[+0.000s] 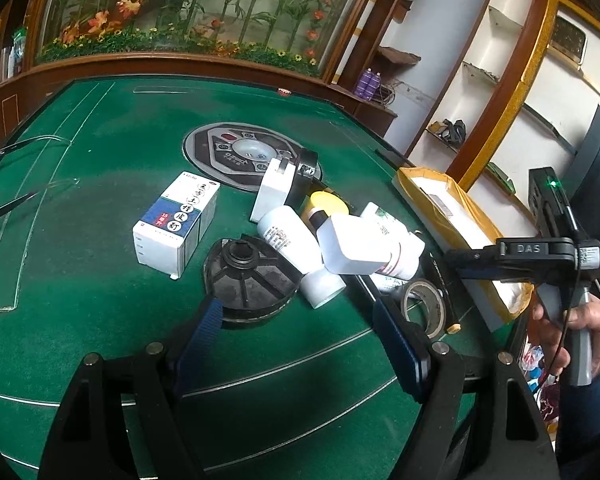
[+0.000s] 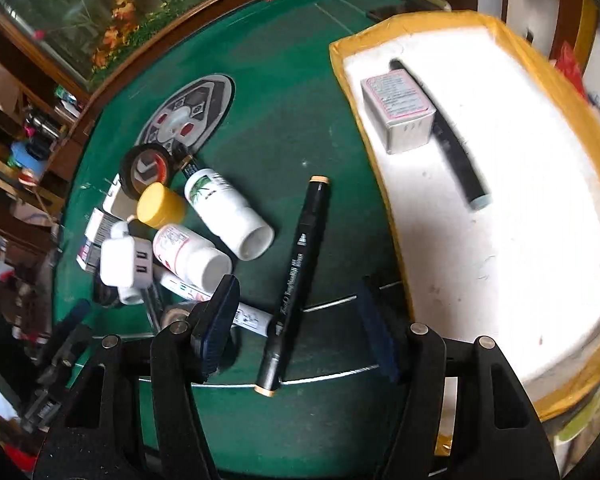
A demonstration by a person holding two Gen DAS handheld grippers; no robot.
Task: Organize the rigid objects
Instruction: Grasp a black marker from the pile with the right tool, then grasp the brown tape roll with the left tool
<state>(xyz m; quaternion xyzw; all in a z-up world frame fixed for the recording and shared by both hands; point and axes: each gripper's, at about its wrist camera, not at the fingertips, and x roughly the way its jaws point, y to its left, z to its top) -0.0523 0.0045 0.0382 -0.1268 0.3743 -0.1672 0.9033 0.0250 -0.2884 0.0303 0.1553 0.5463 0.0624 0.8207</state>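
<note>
Nearest my right gripper (image 2: 296,328) lies a black marker (image 2: 298,280) on the green table (image 2: 284,128), running lengthwise between the two blue pads; the fingers stand apart on either side and neither pad touches it, so nothing is held. Just right of it sits the tray (image 2: 572,92), yellow-rimmed with a white floor, holding a small box (image 2: 398,114) and a second dark marker (image 2: 456,156) that lies beside the box. Left of the black marker is the pile: a white bottle (image 2: 230,216) with a leaf print lying on its side, a smaller bottle (image 2: 192,256) with red print, a yellow cap (image 2: 160,205), a white charger (image 2: 126,262) and a black tape roll (image 2: 146,170).

From the left wrist, my left gripper (image 1: 296,332) hovers with its fingers wide and empty. Between and just beyond them I see a black ribbed disc (image 1: 248,276) and, by the right pad, a grey tape roll (image 1: 424,306). A blue-and-white carton (image 1: 178,224) lies apart to the left of the pile. A hand (image 1: 592,336) at the right edge grips the other tool's handle beside the tray (image 1: 472,208).
</note>
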